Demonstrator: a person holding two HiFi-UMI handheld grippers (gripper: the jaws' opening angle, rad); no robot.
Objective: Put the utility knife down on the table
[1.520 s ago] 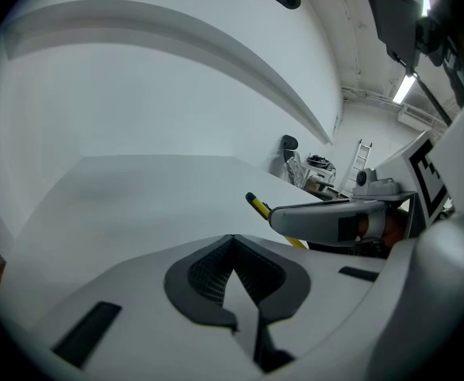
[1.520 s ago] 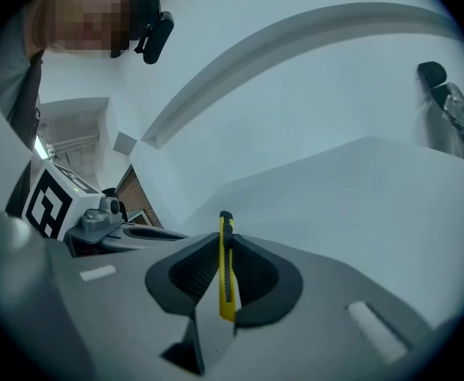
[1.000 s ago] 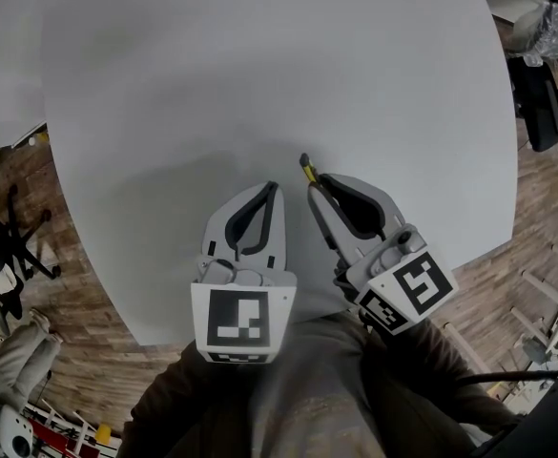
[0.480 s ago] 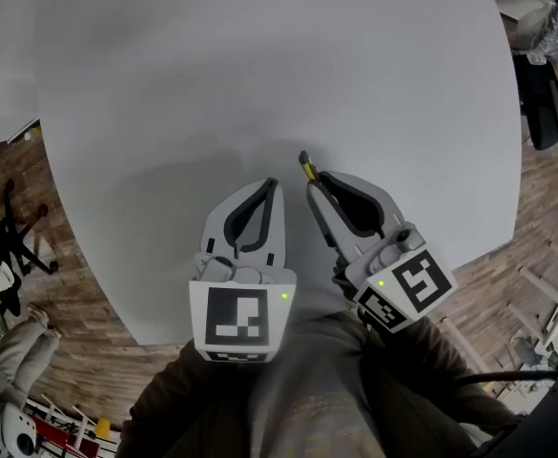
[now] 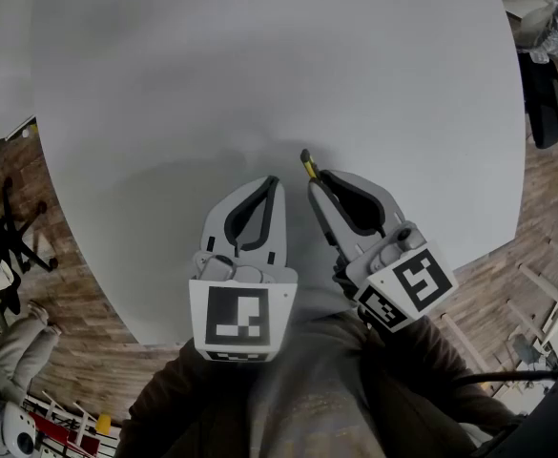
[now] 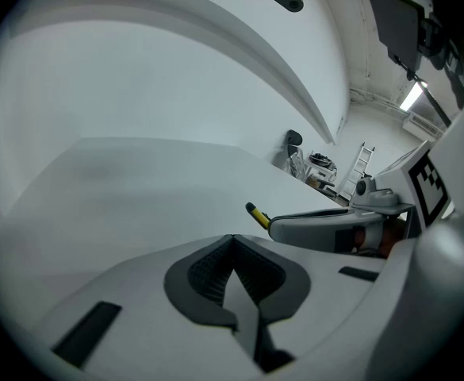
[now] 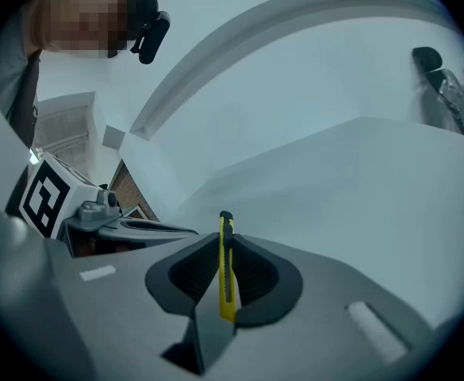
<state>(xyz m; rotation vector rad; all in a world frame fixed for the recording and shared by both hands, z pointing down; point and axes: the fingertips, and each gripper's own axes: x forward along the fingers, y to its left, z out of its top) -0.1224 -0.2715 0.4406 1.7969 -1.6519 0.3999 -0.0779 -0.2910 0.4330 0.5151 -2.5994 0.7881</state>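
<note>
Both grippers are held close in front of the person's body, side by side and pointing away over the near part of the white table, with their marker cubes turned up toward the head. The left gripper aims straight ahead with its jaws pressed together and nothing between them. The right gripper leans slightly inward, so its tip sits near the left one but apart from it. Its jaws are clamped on the yellow utility knife, which stands on edge between the pads, its dark tip poking out beyond them. Whether that tip touches the tabletop cannot be told. The tabletop spreads wide ahead and to both sides of the grippers. Its curved near edge runs just beneath them, dropping to wooden floor, where a black chair stands at the left.
</note>
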